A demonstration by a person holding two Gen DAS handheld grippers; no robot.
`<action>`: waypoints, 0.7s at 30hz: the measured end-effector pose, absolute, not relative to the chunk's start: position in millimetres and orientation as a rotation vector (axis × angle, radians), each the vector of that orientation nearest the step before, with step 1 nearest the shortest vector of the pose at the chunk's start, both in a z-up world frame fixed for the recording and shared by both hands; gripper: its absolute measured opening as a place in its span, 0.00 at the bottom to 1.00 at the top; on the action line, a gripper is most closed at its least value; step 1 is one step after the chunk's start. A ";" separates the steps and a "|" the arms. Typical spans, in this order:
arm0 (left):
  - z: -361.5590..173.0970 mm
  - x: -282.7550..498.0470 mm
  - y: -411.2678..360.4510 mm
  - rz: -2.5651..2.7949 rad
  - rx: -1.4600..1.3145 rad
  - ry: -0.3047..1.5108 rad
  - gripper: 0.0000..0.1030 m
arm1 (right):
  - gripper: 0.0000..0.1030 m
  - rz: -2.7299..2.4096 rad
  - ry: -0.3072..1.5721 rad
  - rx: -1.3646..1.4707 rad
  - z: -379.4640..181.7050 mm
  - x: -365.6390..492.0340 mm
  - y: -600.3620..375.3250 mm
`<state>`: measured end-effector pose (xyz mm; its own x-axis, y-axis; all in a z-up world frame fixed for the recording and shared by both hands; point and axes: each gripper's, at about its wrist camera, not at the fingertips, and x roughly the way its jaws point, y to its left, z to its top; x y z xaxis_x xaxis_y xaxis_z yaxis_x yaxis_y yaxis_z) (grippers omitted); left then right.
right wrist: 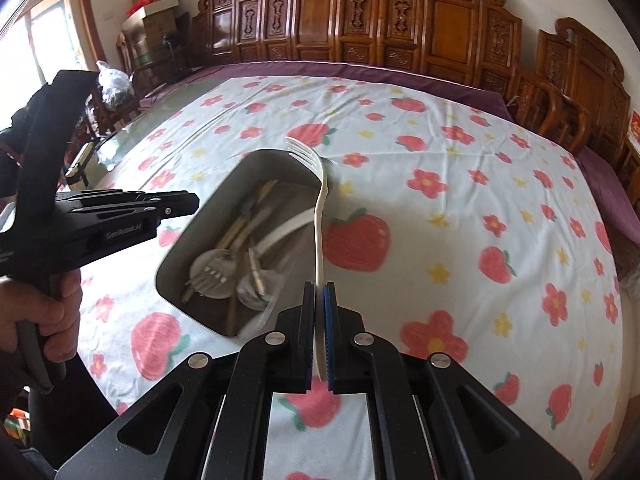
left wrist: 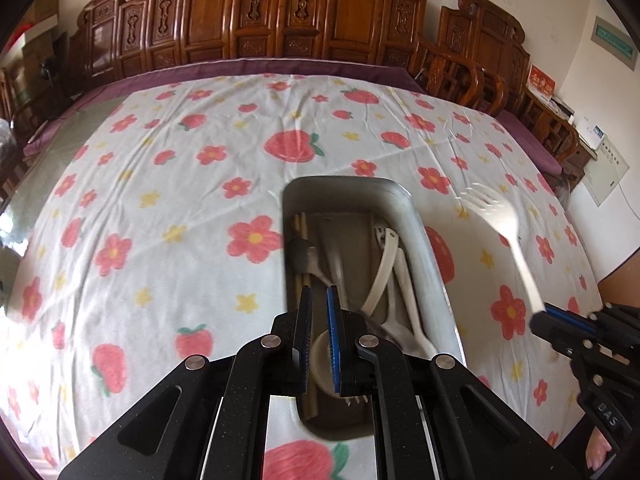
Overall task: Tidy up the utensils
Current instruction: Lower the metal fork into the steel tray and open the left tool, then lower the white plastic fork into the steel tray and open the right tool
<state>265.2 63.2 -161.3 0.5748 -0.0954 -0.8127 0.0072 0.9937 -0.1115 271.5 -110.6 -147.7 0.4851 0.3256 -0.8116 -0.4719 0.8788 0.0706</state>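
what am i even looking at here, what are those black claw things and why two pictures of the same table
No robot here: a person holds two hand-held grippers, each with a fisheye camera looking along its jaws. One picture is from the left gripper, the other from the right gripper, so each tool shows up in the other's view. The flowered tablecloth carries a metal tray holding spoons, forks and chopsticks. The right jaws are shut on the handle of a white fork, held in the air beside the tray. The left jaws stand slightly apart above the tray, holding nothing.
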 end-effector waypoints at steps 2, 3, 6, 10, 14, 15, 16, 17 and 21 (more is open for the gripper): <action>-157.5 259.8 70.0 -0.053 -0.092 0.951 0.06 | 0.05 0.506 0.956 -0.172 -150.5 273.2 -98.1; -156.0 256.7 74.5 -0.049 -0.089 0.947 0.06 | 0.05 0.512 0.960 -0.176 -152.0 273.9 -92.3; -153.3 250.2 85.1 -0.040 -0.092 0.943 0.06 | 0.05 0.533 0.970 -0.183 -157.0 276.5 -74.2; -152.3 242.4 98.8 -0.026 -0.094 0.941 0.06 | 0.05 0.548 0.996 -0.182 -165.6 283.0 -54.2; -153.0 238.6 109.4 -0.014 -0.095 0.946 0.06 | 0.05 0.557 1.024 -0.192 -176.1 291.3 -37.1; -152.8 237.6 112.2 -0.011 -0.097 0.947 0.06 | 0.05 0.555 1.030 -0.191 -178.3 293.3 -35.0; -152.4 236.5 114.8 -0.009 -0.097 0.945 0.06 | 0.05 0.549 1.038 -0.192 -181.7 297.0 -30.9; -151.9 235.2 116.3 -0.008 -0.098 0.944 0.06 | 0.05 0.536 1.043 -0.197 -184.3 299.6 -28.4; -150.5 232.7 120.8 -0.008 -0.097 0.942 0.06 | 0.05 0.473 1.060 -0.207 -192.6 311.5 -21.5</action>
